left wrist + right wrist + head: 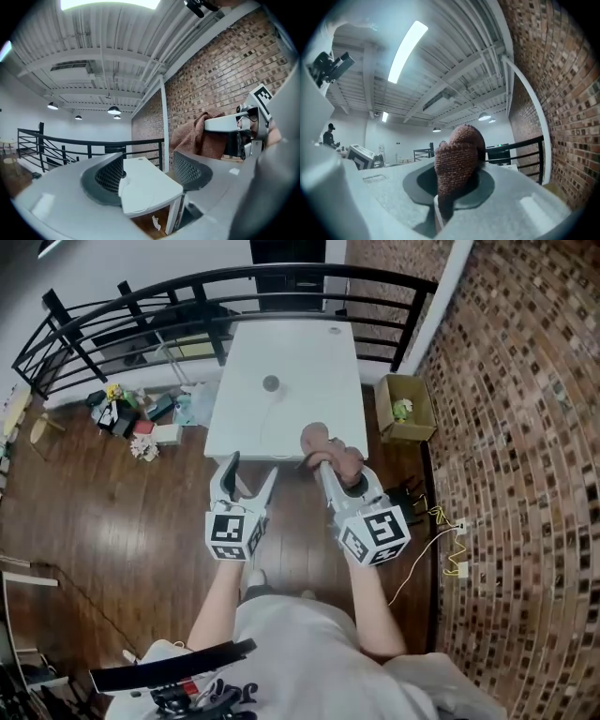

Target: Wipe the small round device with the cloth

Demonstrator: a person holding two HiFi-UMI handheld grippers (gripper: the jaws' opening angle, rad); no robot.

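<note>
Since the small round device [271,383] sits bare and untouched near the middle of the white table [319,362], I'd judge the wipe itself hasn't begun. Only the prep is done, i.e. the cloth [317,437] is already picked up.

Cloth is a brown knit wad pinched in my right claw [328,463]. In the right gripper view the jaws are pressed onto it and the cloth [457,154] bulges up btw them.

Left claw [251,471] is spread, w/ nothing btw its pads [110,176], just the table showing beyond.

Both claws hang level and side by side at the table's near edge, over the wood floor [112,512]. So the device is ahead of them and well apart from the cloth, no contact yet.

Left to do, as I read it: bring the cloth fwd over the tabletop, set it on the device and rub. Left claw may need to steady the device, since it looks light.

Further out there's a black railing [375,275] round the table's far side and a cardboard box [405,407] on the floor at its right, by the brick wall
</note>
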